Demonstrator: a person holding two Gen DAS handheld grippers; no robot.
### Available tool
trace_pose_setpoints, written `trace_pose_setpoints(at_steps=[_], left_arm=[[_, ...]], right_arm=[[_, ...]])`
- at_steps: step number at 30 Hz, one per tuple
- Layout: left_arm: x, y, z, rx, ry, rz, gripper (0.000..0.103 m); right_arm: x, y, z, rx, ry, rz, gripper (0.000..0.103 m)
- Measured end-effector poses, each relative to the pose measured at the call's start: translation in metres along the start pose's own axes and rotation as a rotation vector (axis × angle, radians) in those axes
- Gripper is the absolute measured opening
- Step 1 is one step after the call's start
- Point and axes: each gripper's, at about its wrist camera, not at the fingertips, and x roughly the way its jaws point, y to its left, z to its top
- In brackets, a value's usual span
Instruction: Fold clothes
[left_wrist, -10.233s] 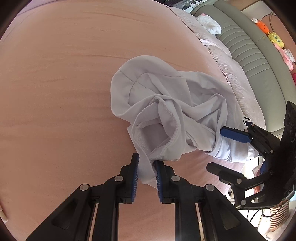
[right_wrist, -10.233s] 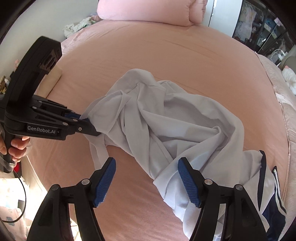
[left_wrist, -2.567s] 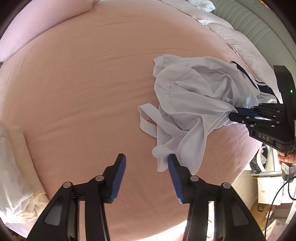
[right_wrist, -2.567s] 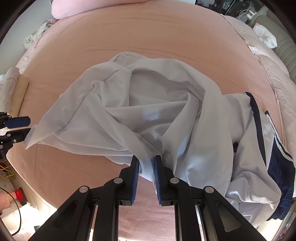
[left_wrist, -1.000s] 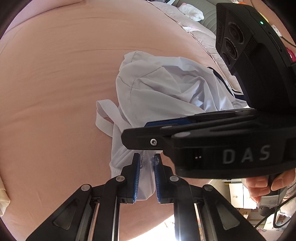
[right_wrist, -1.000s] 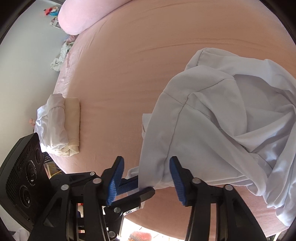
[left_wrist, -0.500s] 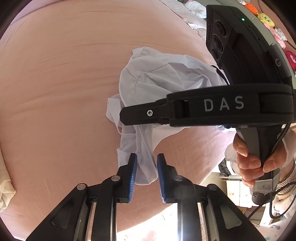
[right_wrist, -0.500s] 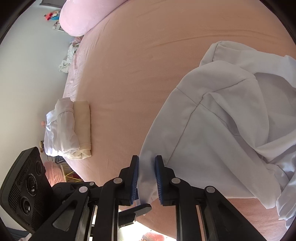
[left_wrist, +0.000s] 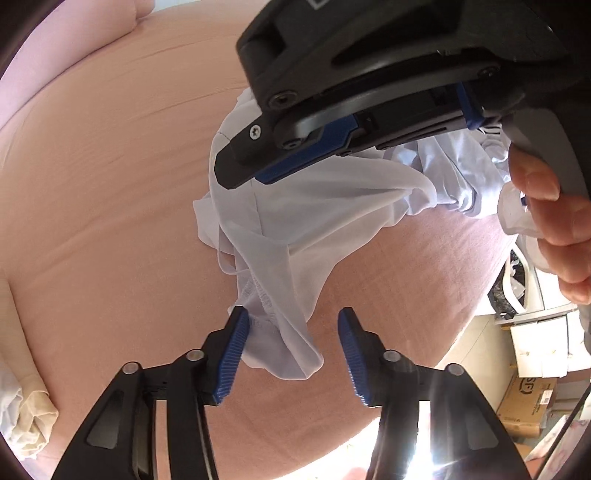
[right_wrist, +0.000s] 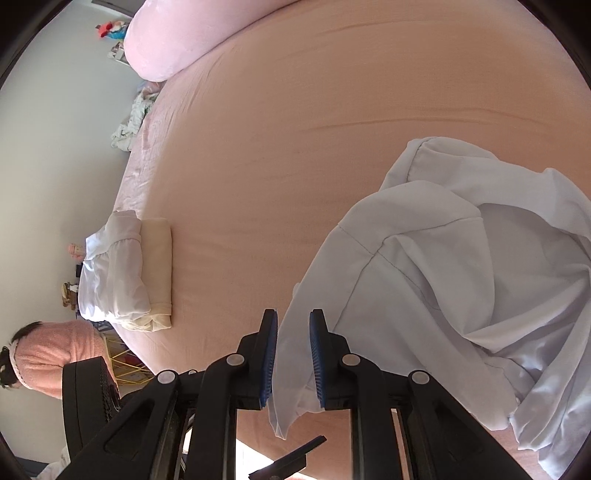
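Right wrist view: the pale garment (right_wrist: 461, 280) is seen crumpled on the pink bed (right_wrist: 332, 129), its hem clamped between the right gripper (right_wrist: 293, 354) pads. The left gripper (left_wrist: 290, 350) jaws are closing, still apart, around a dangling cuff, unpinched.

Both grippers are the same build: black plastic arms with silver round screws at the joints and ribbed blue pads on the fingers. The left gripper (left_wrist: 290, 350) shows four of those screws in a row. The right gripper (right_wrist: 293, 356) has them too (plus a cross-head screw near its tip, seen from the left wrist view). Its grey handle sits in a hand (left_wrist: 554, 229). The person (right_wrist: 48, 360) wears a fuzzy pink top and a pink headband.
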Motion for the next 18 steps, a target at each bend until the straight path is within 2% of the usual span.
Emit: trace_pose_setpoints(at_steps=[4, 5, 6, 8, 13, 16, 18], left_arm=[[0.002, 0.005, -0.001, 0.036, 0.011, 0.057, 0.017], [0.002, 0.011, -0.001, 0.014, 0.015, 0.042, 0.016], [0.002, 0.016, -0.001, -0.013, 0.018, 0.017, 0.015], [0.002, 0.028, 0.0, -0.068, 0.025, -0.033, 0.015], [0.002, 0.062, 0.001, -0.17, 0.026, -0.118, 0.014], [0.003, 0.082, 0.001, -0.246, 0.034, -0.187, 0.014], [0.003, 0.088, 0.001, -0.278, 0.033, -0.225, 0.014]], right_arm=[[0.001, -0.009, -0.002, -0.011, 0.017, -0.038, 0.017], [0.0, -0.008, -0.003, -0.046, 0.015, -0.064, 0.022], [-0.002, -0.005, -0.006, -0.098, 0.01, -0.097, 0.035], [-0.004, 0.0, -0.012, -0.201, 0.0, -0.162, 0.05], [-0.01, 0.023, -0.051, -0.625, -0.063, -0.346, 0.051], [0.003, 0.024, -0.074, -0.765, -0.02, -0.419, 0.051], [0.012, 0.02, -0.081, -0.757, 0.009, -0.413, 0.051]])
